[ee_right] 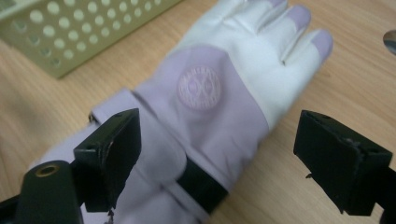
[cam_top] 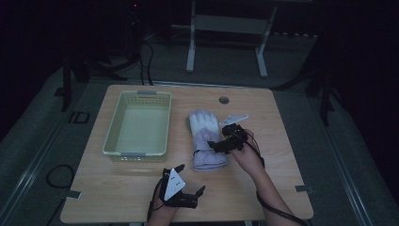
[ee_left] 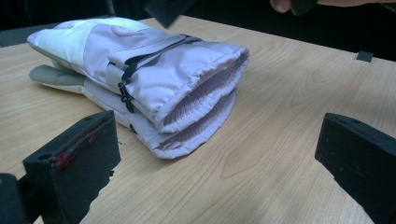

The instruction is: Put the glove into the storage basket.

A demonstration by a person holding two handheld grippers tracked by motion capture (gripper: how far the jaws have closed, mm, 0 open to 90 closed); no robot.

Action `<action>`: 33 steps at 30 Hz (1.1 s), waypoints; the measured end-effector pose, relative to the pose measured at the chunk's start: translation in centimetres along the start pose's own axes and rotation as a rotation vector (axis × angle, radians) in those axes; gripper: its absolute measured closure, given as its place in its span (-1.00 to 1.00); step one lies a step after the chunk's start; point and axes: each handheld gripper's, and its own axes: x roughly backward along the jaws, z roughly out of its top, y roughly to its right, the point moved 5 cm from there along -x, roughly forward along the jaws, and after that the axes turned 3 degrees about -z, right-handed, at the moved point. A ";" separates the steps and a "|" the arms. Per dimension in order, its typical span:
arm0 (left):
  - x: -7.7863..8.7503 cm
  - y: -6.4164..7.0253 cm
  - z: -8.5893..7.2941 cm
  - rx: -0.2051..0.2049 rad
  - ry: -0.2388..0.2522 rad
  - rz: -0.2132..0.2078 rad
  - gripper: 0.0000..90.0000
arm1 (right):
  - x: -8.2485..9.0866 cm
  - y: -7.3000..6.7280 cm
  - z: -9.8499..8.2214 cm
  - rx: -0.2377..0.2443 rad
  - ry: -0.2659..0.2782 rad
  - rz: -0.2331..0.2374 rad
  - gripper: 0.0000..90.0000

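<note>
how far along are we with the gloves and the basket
Done: two gloves lie stacked on the table, cuffs aligned. In hand: nothing; the right gripper hovers open over the top glove, the left gripper waits open nearby. Left: the basket holds no gloves.

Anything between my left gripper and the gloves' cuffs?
Nothing visible. The left gripper is open, with bare tabletop between its jaws and the cuffs of the stacked gloves. The open right gripper hangs above them.
</note>
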 end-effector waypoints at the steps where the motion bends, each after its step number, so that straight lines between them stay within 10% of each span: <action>1: 0.0 0.0 0.0 0.001 -0.002 0.000 -1.00 | 0.2 0.2 -0.3 0.004 0.004 0.004 -0.67; 8: 0.0 0.0 0.0 0.007 -0.010 -0.009 -1.00 | 1.9 0.8 -1.5 0.108 0.108 -0.017 -0.69; 18: -0.1 -0.2 0.4 0.028 -0.047 -0.040 -1.00 | 4.0 2.5 -3.6 0.064 0.097 -0.001 -0.72; 25: 0.1 -0.5 3.4 0.033 -0.092 -0.021 -1.00 | 4.8 4.3 -4.3 0.030 0.122 0.051 -0.67; 29: -0.2 -0.9 5.6 0.034 -0.090 -0.024 -1.00 | 5.2 4.4 -4.2 0.159 0.220 0.011 -0.67; 33: -1.2 -1.8 7.8 0.082 -0.094 -0.063 -1.00 | 5.0 5.0 -4.1 0.094 0.175 0.020 -0.68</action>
